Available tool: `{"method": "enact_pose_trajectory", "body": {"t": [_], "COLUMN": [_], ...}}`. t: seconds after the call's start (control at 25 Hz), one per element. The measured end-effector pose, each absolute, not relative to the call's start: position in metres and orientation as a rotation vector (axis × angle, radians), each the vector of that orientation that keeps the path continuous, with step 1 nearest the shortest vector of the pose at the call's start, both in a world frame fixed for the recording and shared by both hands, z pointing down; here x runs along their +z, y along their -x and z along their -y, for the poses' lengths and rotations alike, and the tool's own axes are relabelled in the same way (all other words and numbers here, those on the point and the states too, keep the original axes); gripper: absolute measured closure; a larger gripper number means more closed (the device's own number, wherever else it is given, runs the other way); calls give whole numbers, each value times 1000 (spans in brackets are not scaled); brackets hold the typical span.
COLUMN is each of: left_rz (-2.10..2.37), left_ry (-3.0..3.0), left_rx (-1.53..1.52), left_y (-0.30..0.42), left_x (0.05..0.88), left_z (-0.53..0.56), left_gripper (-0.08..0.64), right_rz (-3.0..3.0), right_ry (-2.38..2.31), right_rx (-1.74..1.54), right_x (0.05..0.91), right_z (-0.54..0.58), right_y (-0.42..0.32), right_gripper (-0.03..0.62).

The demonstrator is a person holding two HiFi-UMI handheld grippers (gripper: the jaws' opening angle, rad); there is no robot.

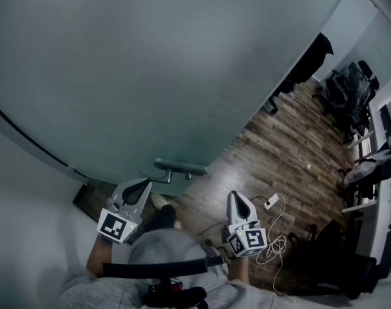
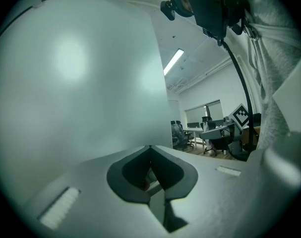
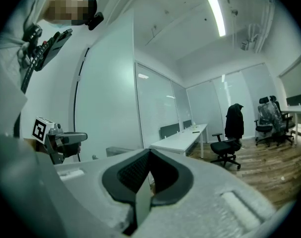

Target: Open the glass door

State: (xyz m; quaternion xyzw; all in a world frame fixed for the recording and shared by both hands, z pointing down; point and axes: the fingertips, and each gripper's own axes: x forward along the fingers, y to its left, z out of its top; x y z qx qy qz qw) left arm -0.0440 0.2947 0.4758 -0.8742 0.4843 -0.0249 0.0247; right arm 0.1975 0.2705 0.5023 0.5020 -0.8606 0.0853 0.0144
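Apparently the glass door (image 1: 118, 76) already stands ajar; my left gripper (image 1: 140, 188) and right gripper (image 1: 238, 202) are closed, empty, off its handle (image 1: 179, 167).

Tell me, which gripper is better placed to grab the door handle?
Probably the left gripper. Its tips sit nearer the door handle, close by the glass door. The right gripper hangs farther off, over the wooden floor. Both are shut and empty, so the left must open first.
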Motion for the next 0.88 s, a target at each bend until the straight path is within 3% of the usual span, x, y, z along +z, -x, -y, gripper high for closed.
{"method": "enact_pose_trajectory", "body": {"t": [0.88], "left_rz": [-1463], "left_ry": [2718], "left_rx": [-114], "left_y": [31], "left_x": [480], "left_z": [-296], "left_gripper": [557], "right_rz": [2688], "right_ry": [-1547], "right_rx": [260], "right_x": [507], "right_z": [-275], "right_y": [-203], "right_gripper": [591]}}
